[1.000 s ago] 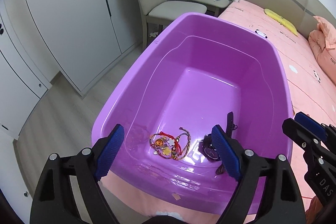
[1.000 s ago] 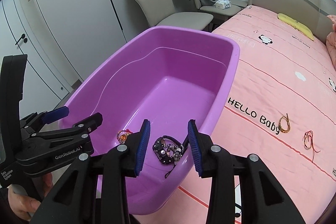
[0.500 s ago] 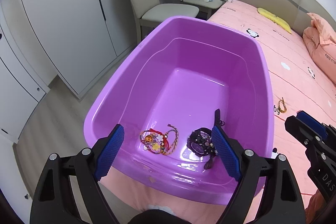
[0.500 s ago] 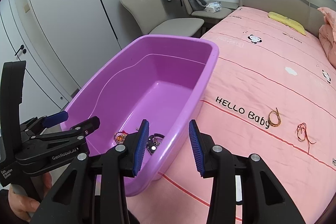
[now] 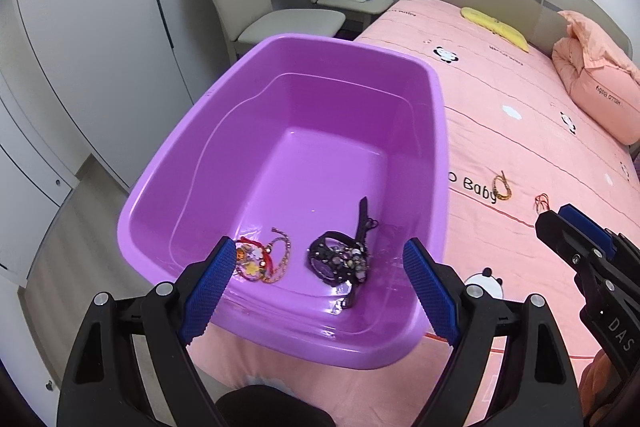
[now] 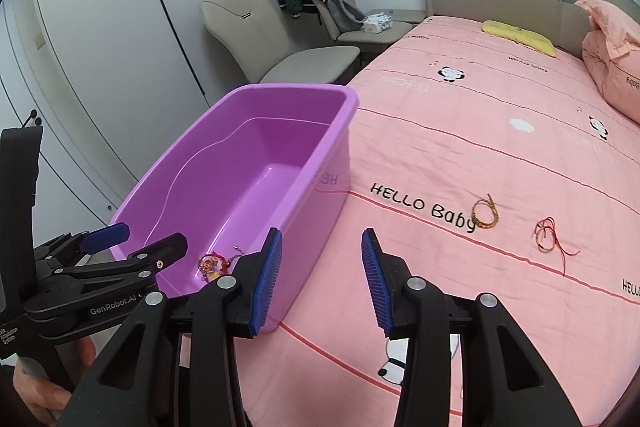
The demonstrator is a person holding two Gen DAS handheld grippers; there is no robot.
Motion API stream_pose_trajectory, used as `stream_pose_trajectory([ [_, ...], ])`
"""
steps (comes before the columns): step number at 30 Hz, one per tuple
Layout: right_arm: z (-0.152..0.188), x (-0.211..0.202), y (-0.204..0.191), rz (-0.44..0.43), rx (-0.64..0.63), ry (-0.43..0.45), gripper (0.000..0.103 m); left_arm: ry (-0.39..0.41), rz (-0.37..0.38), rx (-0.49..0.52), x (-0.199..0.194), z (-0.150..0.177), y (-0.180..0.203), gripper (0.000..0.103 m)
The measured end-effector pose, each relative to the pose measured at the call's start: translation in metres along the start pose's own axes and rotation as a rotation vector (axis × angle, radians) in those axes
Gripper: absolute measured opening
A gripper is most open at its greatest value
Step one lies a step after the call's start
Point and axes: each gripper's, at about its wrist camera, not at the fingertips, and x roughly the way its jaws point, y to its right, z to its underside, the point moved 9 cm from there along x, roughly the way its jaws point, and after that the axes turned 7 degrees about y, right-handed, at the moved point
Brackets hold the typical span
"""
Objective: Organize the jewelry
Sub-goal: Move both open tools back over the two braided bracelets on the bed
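Bracelets (image 6: pixel 485 214) lie apart on bedspread (image 6: pixel 480 131), clear of tub rim (image 6: pixel 344 123); both grippers' jaws open, empty.

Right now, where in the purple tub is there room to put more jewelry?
The tub floor is bare from its middle to the far wall. The near end is crowded: bracelets beside the dark watch.

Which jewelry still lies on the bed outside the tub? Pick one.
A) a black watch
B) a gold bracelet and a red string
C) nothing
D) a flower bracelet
B: the gold bracelet and red string lie on the bed, clear of the tub.
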Motion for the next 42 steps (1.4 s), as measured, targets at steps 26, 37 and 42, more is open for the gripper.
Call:
stream_pose_trajectory([
  [26, 0.037, -0.061, 0.141, 0.152, 0.181, 0.061, 0.041, 0.008, 0.142, 0.124, -0.015, 0.016, 0.124, 0.084],
  [37, 0.076, -0.069, 0.219, 0.256, 0.267, 0.040, 0.041, -0.024, 0.185, 0.173, 0.014, 0.032, 0.175, 0.084],
  [42, 0.091, -0.067, 0.250, 0.307, 0.285, 0.024, 0.041, -0.049, 0.206, 0.179, 0.035, 0.039, 0.198, 0.084],
])
